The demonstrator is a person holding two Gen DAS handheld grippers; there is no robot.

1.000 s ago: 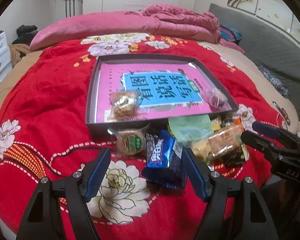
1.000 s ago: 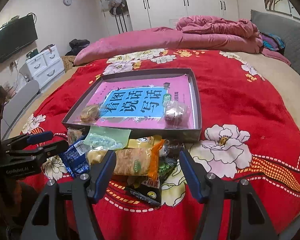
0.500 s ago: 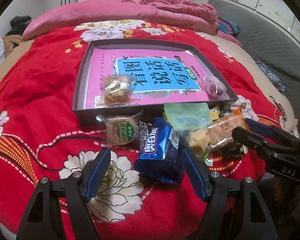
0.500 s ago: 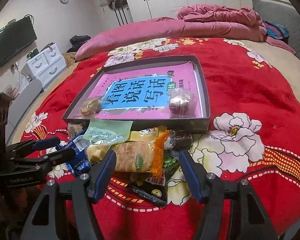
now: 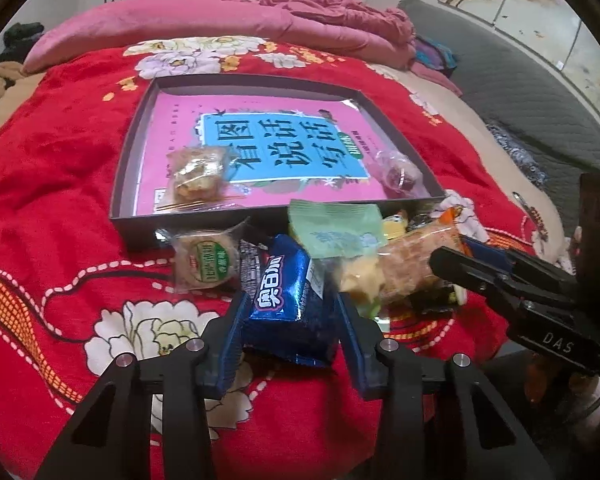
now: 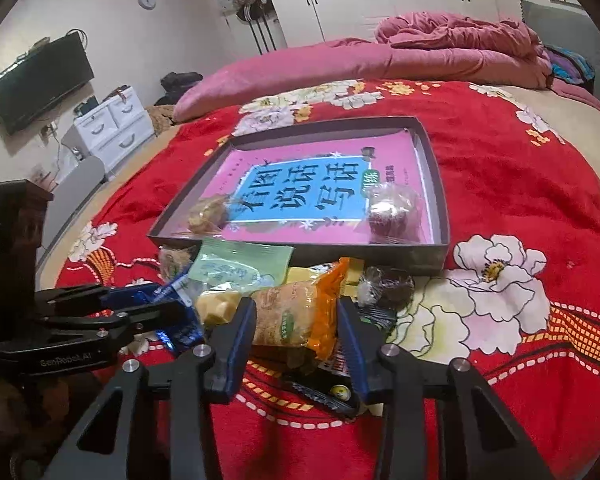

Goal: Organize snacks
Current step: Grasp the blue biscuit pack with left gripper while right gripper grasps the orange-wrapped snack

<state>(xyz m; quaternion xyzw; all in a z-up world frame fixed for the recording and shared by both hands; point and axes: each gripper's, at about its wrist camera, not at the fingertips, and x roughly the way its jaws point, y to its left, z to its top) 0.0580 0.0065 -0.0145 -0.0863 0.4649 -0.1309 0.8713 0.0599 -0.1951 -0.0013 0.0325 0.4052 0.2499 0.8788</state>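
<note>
A dark shallow tray [image 5: 121,184] on the red flowered bedspread holds a pink book and two wrapped snacks, a golden one [image 5: 196,172] and a purplish one [image 5: 400,172]. Loose snacks are heaped against its near wall. My left gripper [image 5: 290,308] has its jaws closing on a blue biscuit pack [image 5: 284,288], both pads against its sides. My right gripper [image 6: 295,312] has its jaws closing on an orange-ended cracker pack [image 6: 292,308], pads touching it. A pale green sachet [image 5: 336,232] and a round green-labelled cake [image 5: 208,260] lie beside them.
A dark flat packet [image 6: 324,390] lies under the cracker pack. A rolled pink quilt [image 6: 380,64] spans the far side of the bed. White drawers [image 6: 108,128] and a wall television [image 6: 40,80] stand at the left, a grey padded wall [image 5: 532,92] at the right.
Both pairs of jaws have drawn in from wide apart onto the packs between them. Both views have tipped a little further down toward the heap.
</note>
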